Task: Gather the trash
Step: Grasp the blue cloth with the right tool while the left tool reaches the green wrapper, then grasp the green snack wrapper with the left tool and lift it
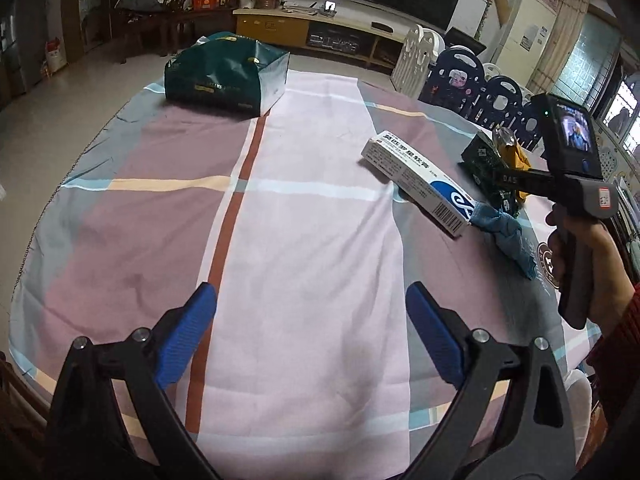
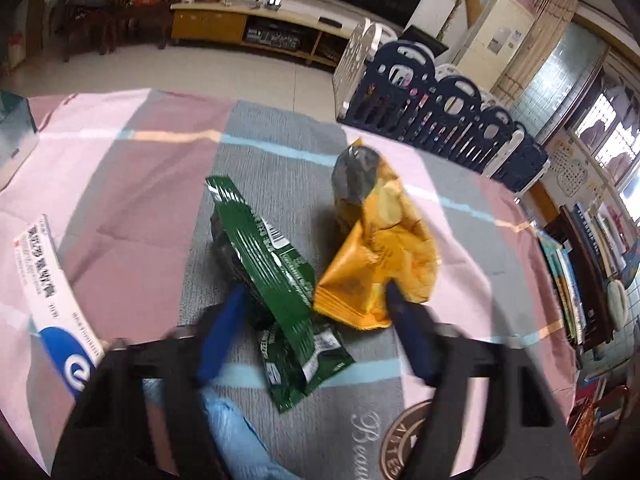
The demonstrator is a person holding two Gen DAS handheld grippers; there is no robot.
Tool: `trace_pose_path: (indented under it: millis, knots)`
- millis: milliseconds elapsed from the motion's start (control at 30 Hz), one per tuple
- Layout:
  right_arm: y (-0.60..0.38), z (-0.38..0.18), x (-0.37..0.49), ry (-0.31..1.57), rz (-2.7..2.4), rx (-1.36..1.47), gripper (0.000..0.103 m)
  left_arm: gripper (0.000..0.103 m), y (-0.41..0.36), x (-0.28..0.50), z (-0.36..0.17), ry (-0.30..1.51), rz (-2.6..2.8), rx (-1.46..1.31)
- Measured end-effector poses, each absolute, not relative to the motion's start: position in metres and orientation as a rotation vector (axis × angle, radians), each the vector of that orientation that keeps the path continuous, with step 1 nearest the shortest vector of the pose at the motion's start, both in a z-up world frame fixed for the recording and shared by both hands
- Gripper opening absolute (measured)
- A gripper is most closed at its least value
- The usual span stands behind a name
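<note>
A green snack wrapper [image 2: 276,276] and a crumpled yellow chip bag [image 2: 380,248] lie together on the checked tablecloth; both show in the left wrist view, the wrapper [image 1: 486,164] beside the bag [image 1: 520,160]. My right gripper [image 2: 314,300] is open, its blue fingers on either side of these wrappers, low over them. A white and blue medicine box [image 1: 420,182] lies to their left, also in the right wrist view [image 2: 52,296]. A blue crumpled tissue [image 1: 502,232] lies near it. My left gripper [image 1: 312,312] is open and empty over the middle of the cloth.
A dark green paper bag [image 1: 226,74] stands at the table's far left. Navy and white playpen panels [image 2: 440,120] stand beyond the table's far right edge. A TV cabinet [image 1: 312,32] lines the back wall.
</note>
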State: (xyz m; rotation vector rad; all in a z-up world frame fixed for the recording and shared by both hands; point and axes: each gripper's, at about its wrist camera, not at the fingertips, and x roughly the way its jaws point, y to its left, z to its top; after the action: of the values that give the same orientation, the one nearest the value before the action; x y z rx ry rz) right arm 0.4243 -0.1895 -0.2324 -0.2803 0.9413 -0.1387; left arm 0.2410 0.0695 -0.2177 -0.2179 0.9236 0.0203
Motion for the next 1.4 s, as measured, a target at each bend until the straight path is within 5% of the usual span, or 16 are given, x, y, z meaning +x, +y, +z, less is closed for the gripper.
trace_pose_path:
  millis: [33, 67, 500, 600, 667, 700, 1100, 1200, 1267, 1400]
  knots:
    - [-0.194, -0.235, 0.427, 0.958, -0.135, -0.245, 0.023, 0.095, 0.071, 0.241, -0.218, 0.929, 0.020, -0.231]
    - [-0.197, -0.233, 0.423, 0.936, -0.122, -0.205, 0.017, 0.095, 0.074, 0.242, -0.219, 0.932, 0.018, -0.248]
    - [-0.126, -0.176, 0.280, 0.887, 0.316, -0.006, 0.014, 0.095, 0.114, 0.230, -0.217, 0.871, 0.092, -0.514]
    - [-0.106, -0.180, 0.262, 0.938, 0.398, 0.001, 0.026, 0.095, 0.127, 0.225, -0.217, 0.847, 0.122, -0.586]
    - [-0.105, -0.177, 0.254, 0.944, 0.411, 0.026, 0.060, 0.095, 0.135, 0.222, -0.217, 0.833, 0.143, -0.615]
    - [-0.108, -0.175, 0.250, 0.927, 0.395, 0.040, 0.064, 0.095, 0.138, 0.220, -0.217, 0.828, 0.147, -0.623]
    - [-0.148, -0.220, 0.259, 1.051, 0.182, 0.134, 0.066, 0.095, 0.130, 0.224, -0.218, 0.849, 0.120, -0.601]
    - [-0.134, -0.229, 0.268, 1.065, 0.194, 0.092, 0.055, 0.095, 0.132, 0.225, -0.220, 0.855, 0.118, -0.613]
    - [-0.125, -0.236, 0.270, 1.083, 0.189, 0.067, 0.034, 0.095, 0.132, 0.226, -0.221, 0.860, 0.109, -0.622]
    - [-0.119, -0.236, 0.258, 1.081, 0.261, 0.087, 0.026, 0.096, 0.123, 0.231, -0.224, 0.885, 0.056, -0.614]
